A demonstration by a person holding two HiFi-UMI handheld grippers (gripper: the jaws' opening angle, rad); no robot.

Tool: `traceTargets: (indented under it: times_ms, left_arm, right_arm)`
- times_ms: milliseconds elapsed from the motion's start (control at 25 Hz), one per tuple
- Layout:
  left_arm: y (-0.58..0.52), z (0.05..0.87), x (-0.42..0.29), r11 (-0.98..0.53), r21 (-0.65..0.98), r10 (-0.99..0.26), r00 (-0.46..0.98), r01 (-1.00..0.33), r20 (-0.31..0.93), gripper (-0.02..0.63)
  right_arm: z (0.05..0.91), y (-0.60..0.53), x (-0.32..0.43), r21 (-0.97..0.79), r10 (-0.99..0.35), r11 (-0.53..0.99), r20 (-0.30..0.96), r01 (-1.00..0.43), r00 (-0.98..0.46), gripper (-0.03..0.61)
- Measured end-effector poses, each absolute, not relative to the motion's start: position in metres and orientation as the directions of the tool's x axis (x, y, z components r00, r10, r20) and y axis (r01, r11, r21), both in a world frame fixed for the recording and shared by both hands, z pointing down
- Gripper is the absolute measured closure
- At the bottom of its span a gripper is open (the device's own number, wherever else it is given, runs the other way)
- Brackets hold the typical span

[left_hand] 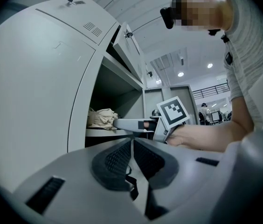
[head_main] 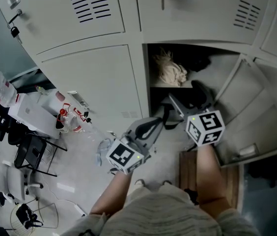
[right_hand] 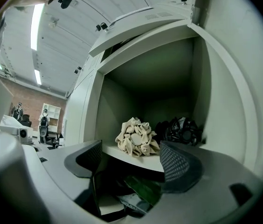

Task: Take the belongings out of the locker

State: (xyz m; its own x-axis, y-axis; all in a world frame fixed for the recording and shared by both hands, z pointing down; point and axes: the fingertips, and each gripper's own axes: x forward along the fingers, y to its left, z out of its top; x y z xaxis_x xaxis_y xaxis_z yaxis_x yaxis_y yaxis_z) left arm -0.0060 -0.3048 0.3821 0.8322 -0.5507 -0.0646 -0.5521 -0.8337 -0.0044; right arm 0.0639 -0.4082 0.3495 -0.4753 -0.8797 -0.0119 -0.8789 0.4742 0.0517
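The open locker [head_main: 153, 63] has a shelf [right_hand: 136, 161] with a crumpled cream cloth [right_hand: 138, 138] [head_main: 170, 72] [left_hand: 101, 117] at its left and a black bundled item [right_hand: 180, 130] at its right. Under the shelf lie a green thing [right_hand: 143, 188] and a white thing [right_hand: 106, 204], half hidden in the dark. My right gripper [right_hand: 134, 160] [head_main: 190, 96] is open at the locker's mouth, just short of the shelf's edge, with nothing between its jaws. My left gripper [left_hand: 132, 146] [head_main: 160, 122] is shut, lower and left of the opening, in front of a closed door.
The locker's door [head_main: 256, 112] stands open to the right. Closed locker doors [head_main: 94, 82] fill the left and top. A brown wooden panel [head_main: 187, 173] lies near my feet. Desks, chairs and plastic bags [head_main: 35, 112] crowd the floor at the left.
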Motion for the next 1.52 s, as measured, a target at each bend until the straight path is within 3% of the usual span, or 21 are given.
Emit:
traceTargets:
  times_ms: [520,1000,1520]
  left_arm:
    - [-0.312,0.382,-0.009,-0.834,-0.007,-0.551,0.832,-0.552,-0.066,0.607]
    - [-0.317,0.381,-0.012,-0.833,0.007,-0.552,0.83,-0.553,-0.078,0.607]
    - [-0.318,0.379,-0.012,-0.839,0.014,-0.542,0.835,-0.544,-0.096,0.607]
  right_arm:
    - [0.328,-0.446,0.055,0.064,-0.865,0.501,0.011,-0.863,-0.501,0.212]
    - [0.332,-0.483,0.038,0.258,-0.871,0.476,0.27,-0.841,-0.41,0.212]
    - [0.345,-0.488,0.034,0.329,-0.869,0.448,0.38,-0.831,-0.318,0.212]
